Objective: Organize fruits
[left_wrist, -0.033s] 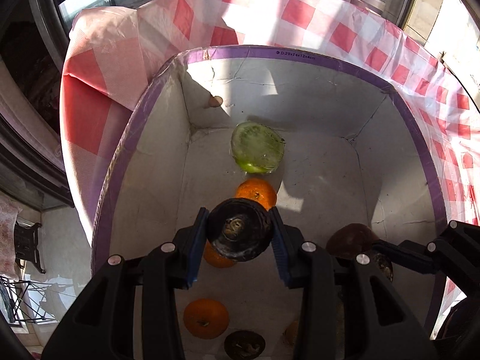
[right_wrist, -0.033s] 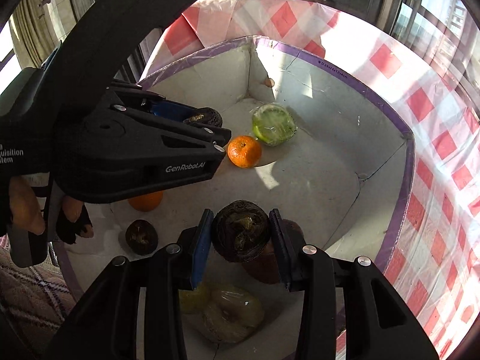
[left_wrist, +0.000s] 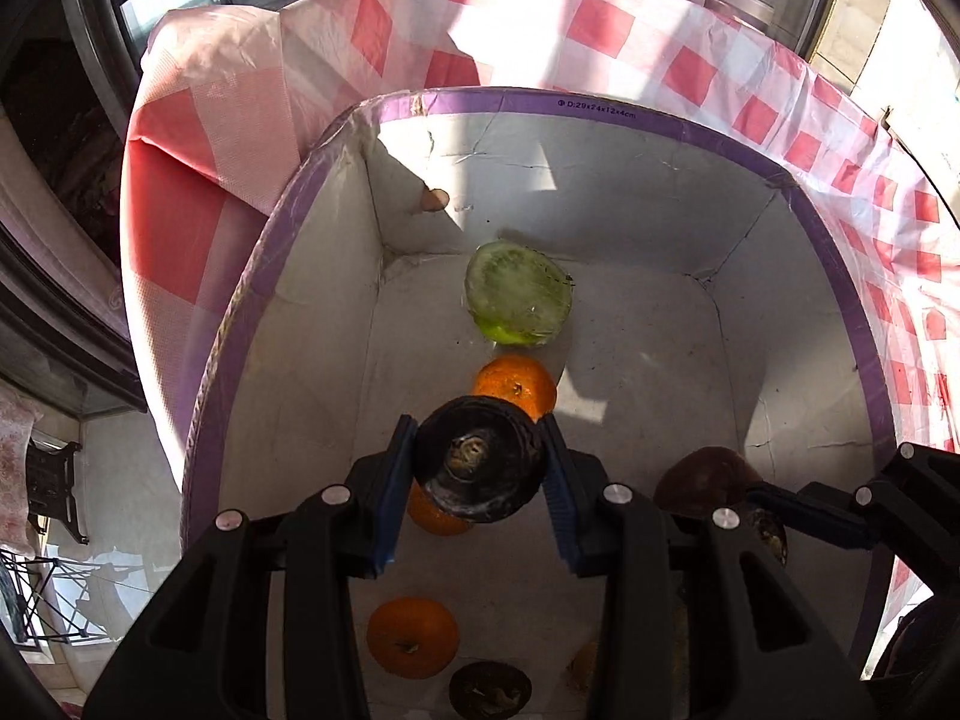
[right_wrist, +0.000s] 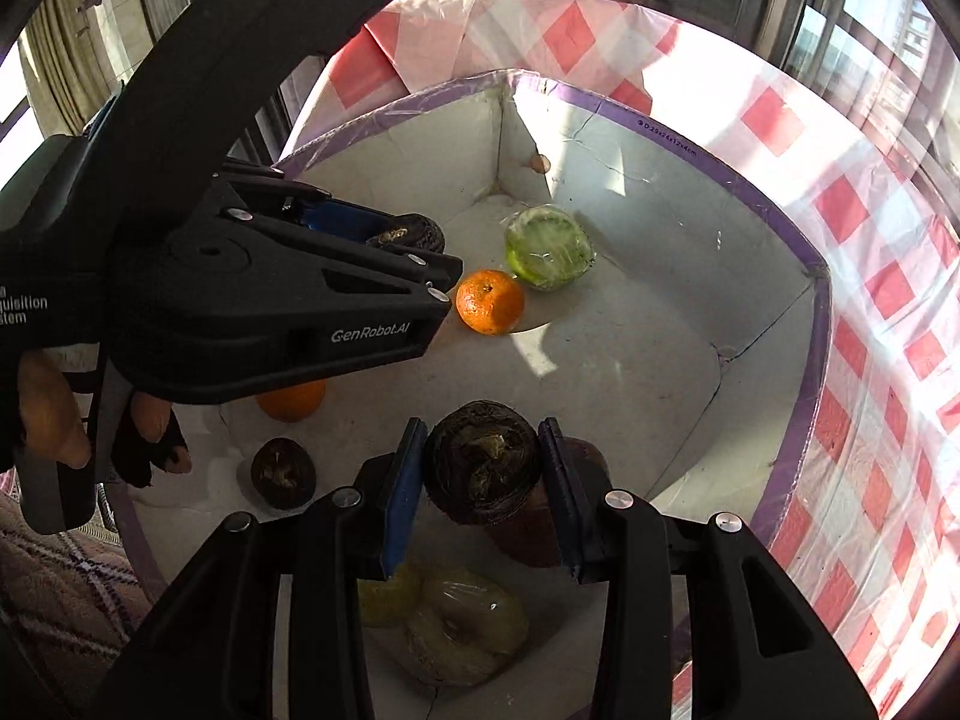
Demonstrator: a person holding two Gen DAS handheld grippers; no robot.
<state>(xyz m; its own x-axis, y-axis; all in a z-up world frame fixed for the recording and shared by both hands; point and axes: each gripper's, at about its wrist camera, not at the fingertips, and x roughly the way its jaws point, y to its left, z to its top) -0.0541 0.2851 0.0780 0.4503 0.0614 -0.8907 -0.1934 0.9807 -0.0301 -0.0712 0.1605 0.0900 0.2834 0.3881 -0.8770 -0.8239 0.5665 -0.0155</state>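
On the red-checked tablecloth sits a white box of fruit, and above it the left gripper and right gripper each squeeze one dark round fruit.

1. A dark, wrinkled round fruit is clamped between the left gripper's blue pads, held above the box floor, stem end facing the camera.
2. A second dark fruit is pinched the same way in the right gripper.
3. A green wrapped fruit lies near the box's far corner.
4. An orange sits just beside it; two more oranges and another dark fruit lie nearer the box's near wall.
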